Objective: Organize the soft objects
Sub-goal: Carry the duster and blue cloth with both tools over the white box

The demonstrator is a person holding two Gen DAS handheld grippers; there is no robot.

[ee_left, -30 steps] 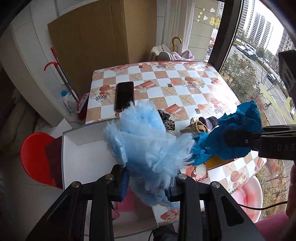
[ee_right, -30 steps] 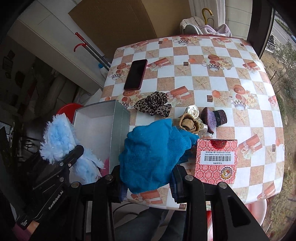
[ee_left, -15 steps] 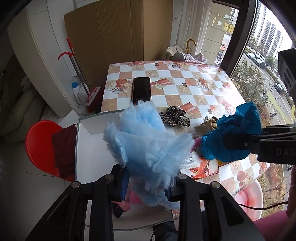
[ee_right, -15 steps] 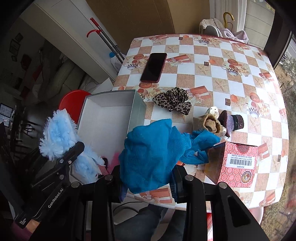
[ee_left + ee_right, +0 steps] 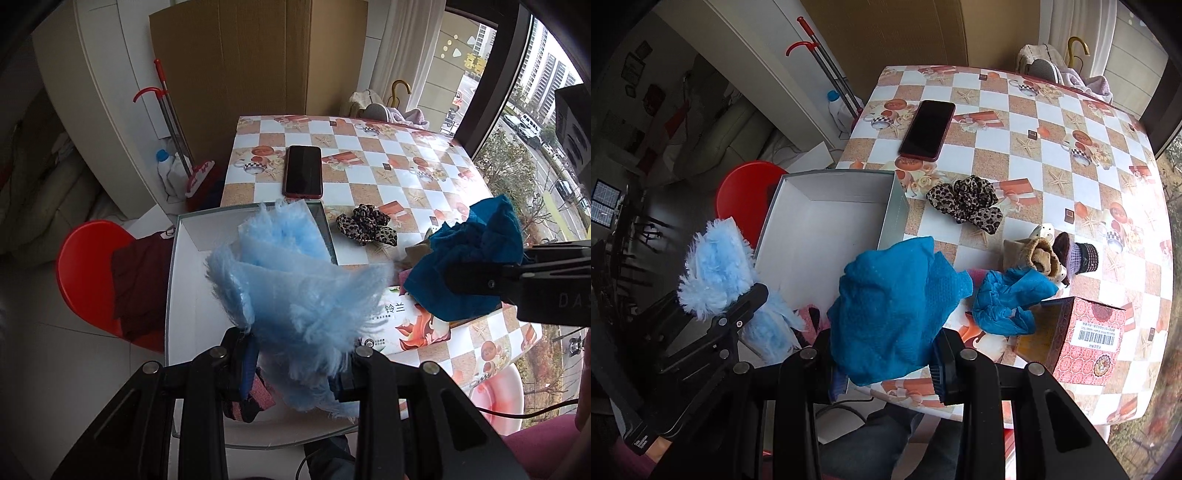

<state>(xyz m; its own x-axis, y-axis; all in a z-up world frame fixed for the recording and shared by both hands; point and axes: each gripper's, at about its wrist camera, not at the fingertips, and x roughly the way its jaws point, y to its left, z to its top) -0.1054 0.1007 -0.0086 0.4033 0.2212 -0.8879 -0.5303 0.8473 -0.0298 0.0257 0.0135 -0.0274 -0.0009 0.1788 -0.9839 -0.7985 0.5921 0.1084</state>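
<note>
The left tongs [image 5: 299, 363], at the bottom centre of the left wrist view, are clenched on a fluffy pale-blue cloth [image 5: 295, 280] that fans upward over the open white cardboard box [image 5: 192, 288] filling the lower left of that frame. In the right wrist view the same cloth shows at the left edge, held above the box's near left corner, while the right tongs [image 5: 886, 365] at the bottom centre grip a deep-blue textured cloth [image 5: 894, 306] that hangs just over the near edge of the checkered counter [image 5: 1027, 122], beside the box's right wall. A pink item [image 5: 812, 314] peeks from the near end of the box; what it is cannot be told. On the counter, right of centre in the right wrist view, lie a crumpled bright-blue cloth [image 5: 1008, 299], a rolled tan sock [image 5: 1034, 254] touching a dark purple knitted piece [image 5: 1078, 254], and, farther up the frame, a leopard-print scrunchie [image 5: 967, 206]. A black smartphone in a red case [image 5: 927, 129] rests in the upper middle, well apart from the soft things. A red patterned carton with a barcode label [image 5: 1082, 336] stands at the lower right, near the counter's edge. A red round stool [image 5: 85, 273] sits at the left of the left wrist view, beside the box.
</note>
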